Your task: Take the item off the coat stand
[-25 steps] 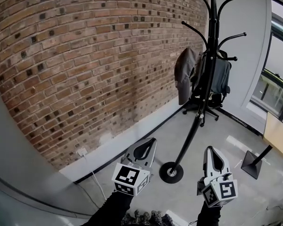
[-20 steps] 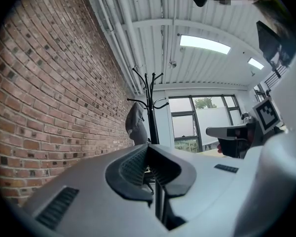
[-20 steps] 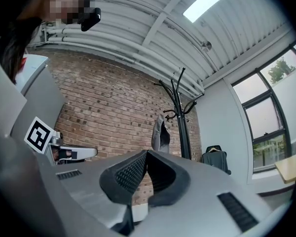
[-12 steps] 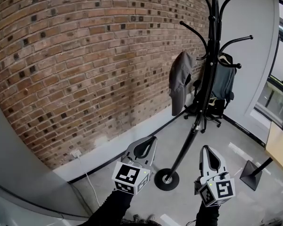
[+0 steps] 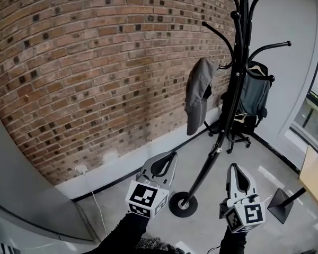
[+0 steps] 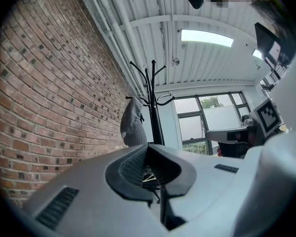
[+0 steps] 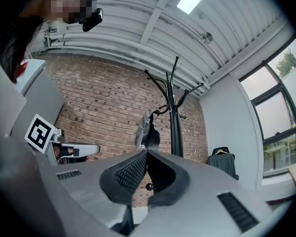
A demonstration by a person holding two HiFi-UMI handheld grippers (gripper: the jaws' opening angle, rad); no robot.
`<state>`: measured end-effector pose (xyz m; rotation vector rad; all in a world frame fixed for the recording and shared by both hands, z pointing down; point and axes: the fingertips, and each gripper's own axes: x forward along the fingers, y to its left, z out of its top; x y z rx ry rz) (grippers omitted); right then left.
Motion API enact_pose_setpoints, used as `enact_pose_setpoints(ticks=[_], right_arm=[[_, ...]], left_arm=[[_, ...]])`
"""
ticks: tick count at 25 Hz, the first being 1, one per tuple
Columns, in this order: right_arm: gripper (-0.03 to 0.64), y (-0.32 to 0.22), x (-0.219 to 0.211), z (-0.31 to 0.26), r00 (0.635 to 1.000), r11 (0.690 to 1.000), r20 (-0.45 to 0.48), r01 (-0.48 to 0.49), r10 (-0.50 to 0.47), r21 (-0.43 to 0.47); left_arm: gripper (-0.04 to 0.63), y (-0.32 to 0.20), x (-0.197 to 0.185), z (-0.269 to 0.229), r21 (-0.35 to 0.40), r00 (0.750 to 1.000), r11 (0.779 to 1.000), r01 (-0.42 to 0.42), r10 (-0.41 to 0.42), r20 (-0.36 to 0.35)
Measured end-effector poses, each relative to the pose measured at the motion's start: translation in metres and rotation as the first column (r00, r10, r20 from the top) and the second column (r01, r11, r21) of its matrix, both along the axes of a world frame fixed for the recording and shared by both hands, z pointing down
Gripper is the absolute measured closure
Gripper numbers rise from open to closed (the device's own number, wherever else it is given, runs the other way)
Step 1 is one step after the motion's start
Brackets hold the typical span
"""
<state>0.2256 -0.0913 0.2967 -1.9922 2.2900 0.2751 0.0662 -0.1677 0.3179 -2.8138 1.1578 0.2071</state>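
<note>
Two grippers, both clenched on nothing: my left gripper (image 5: pixel 171 157) and right gripper (image 5: pixel 234 167) sit low in the head view, jaws pressed together, pointing toward the coat stand (image 5: pixel 230 105). The item, a grey garment (image 5: pixel 197 94), hangs from a hook on the stand's side nearest the brick wall (image 5: pixel 85 62), high above and well apart from both grippers. I judge this the approach step; no grasp has begun. Next I need to close the gap, raise one gripper to the cloth, part its jaws and pinch a fold near the hook. Then I lift up and over the upturned hook tip so the fabric does not snag. My left gripper is on the garment's side, so it seems the natural choice.
</note>
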Motion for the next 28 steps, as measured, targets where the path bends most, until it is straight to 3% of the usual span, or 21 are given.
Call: enact_pose_setpoints(ticks=[13, 21, 24, 26, 28], right_arm=[[0.609, -0.052, 0.01, 0.003, 1.0, 1.0, -0.003, -0.003, 0.003, -0.003], [0.609, -0.092, 0.011, -0.011, 0.999, 0.999, -0.021, -0.049, 0.049, 0.016], [0.609, -0.103, 0.011, -0.013, 0.998, 0.998, -0.022, -0.053, 0.053, 0.02], [0.609, -0.109, 0.012, -0.013, 0.998, 0.998, -0.022, -0.056, 0.056, 0.019], [0.609, -0.113, 0.013, -0.012, 0.998, 0.998, -0.021, -0.058, 0.058, 0.016]], left_arm=[[0.588, -0.056, 0.011, 0.002, 0.007, 1.0, 1.0, -0.017, 0.017, -0.006], [0.586, -0.101, 0.015, -0.029, 0.081, 0.997, 0.994, -0.075, 0.076, -0.015], [0.584, -0.108, 0.02, -0.029, 0.099, 0.996, 0.991, -0.087, 0.086, 0.013], [0.526, -0.112, 0.027, -0.02, 0.097, 0.994, 0.99, -0.1, 0.096, 0.048], [0.408, -0.115, 0.036, -0.009, 0.083, 0.99, 0.989, -0.125, 0.119, 0.075]])
